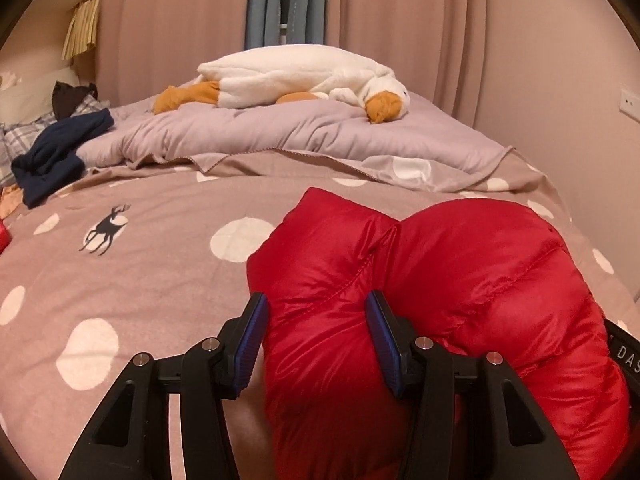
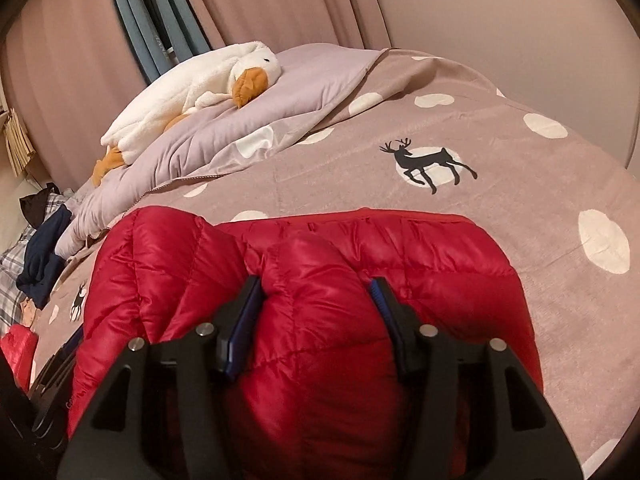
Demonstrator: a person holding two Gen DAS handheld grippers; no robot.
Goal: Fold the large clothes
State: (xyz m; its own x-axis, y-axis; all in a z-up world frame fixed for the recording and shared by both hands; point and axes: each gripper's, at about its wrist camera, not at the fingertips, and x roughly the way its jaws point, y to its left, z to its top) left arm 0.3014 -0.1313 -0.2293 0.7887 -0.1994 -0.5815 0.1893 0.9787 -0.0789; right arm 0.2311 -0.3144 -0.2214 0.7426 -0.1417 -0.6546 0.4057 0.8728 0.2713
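A puffy red down jacket (image 1: 480, 272) lies bunched on the near part of the bed, folded over into a thick bundle. In the left wrist view my left gripper (image 1: 315, 300) straddles the bundle's left lobe, and both blue pads press into the fabric. The right wrist view shows the same jacket (image 2: 440, 248) from its other end. There my right gripper (image 2: 315, 282) has a quilted fold bulging between its pads, touching both. The jacket's underside and its sleeves are hidden.
The bed cover (image 1: 120, 280) is taupe with white dots and deer prints. A lilac duvet (image 1: 280, 132) and a plush goose (image 1: 300, 76) lie at the far side. Dark blue clothing (image 1: 56, 152) sits at the left. Curtains and a wall close in behind.
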